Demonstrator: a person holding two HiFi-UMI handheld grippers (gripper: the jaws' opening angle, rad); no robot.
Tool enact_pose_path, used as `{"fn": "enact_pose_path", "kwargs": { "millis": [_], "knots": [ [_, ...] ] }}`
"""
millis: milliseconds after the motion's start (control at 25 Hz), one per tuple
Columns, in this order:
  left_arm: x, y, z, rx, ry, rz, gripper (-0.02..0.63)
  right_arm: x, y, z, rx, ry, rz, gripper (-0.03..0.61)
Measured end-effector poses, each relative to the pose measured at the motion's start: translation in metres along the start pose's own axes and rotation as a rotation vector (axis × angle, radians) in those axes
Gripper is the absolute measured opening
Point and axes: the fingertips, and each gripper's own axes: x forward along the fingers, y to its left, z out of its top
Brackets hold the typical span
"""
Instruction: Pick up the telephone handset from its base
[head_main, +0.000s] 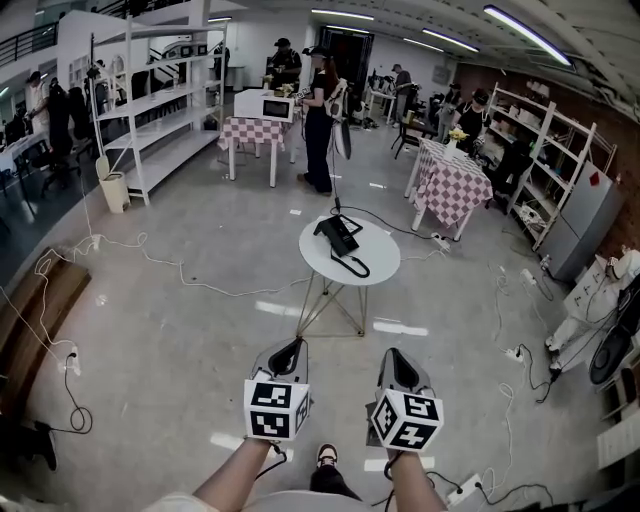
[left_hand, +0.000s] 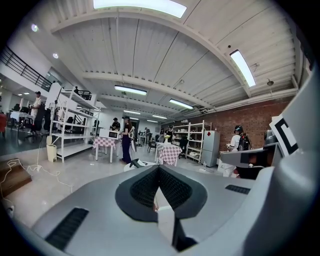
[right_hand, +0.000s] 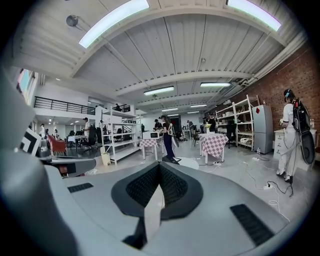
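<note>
Straight ahead at twelve o'clock in the head view, a round white table on thin metal legs stands on the grey floor, well apart from both grippers. On its top, toward eleven o'clock, sits the black telephone, and the handset appears to lie on its base, though it is too small to be sure; a coiled black cord loops off it toward six o'clock. The left gripper is held out low at about seven o'clock from the table, with its jaws pressed together and nothing between them, which the left gripper view confirms. The right gripper sits beside it at about five o'clock from the table, and its jaws likewise meet at the tip with nothing in them. Both point toward the table, and each carries a marker cube at its rear. Beyond the table, at one o'clock, stands a table with a checkered cloth; at eleven o'clock a person stands by another checkered table. White shelving fills the ten o'clock side, and loose cables trail over the floor at nine o'clock.
</note>
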Motion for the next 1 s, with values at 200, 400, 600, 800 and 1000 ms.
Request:
{"fn": "enact_pose_path", "kwargs": {
  "millis": [200,400,600,800,1000],
  "knots": [
    [0.015,0.003,0.003,0.004,-0.005,0.008,0.015,0.016,-0.008,0.003,0.003,0.002,0.009,0.023],
    [0.033,0.004,0.0,-0.005,0.008,0.011,0.015,0.031,-0.017,0.002,0.008,0.013,0.011,0.023],
    [0.062,-0.003,0.004,0.004,0.017,0.013,0.015,0.053,-0.036,0.009,0.014,0.019,0.014,0.023],
    [0.093,-0.003,0.013,0.013,0.015,0.024,0.015,0.083,-0.054,0.02,0.022,0.013,0.02,0.023],
    [0.122,-0.006,0.019,0.024,0.015,0.034,0.015,0.107,-0.074,0.025,0.033,0.012,0.024,0.023]
  ]
}}
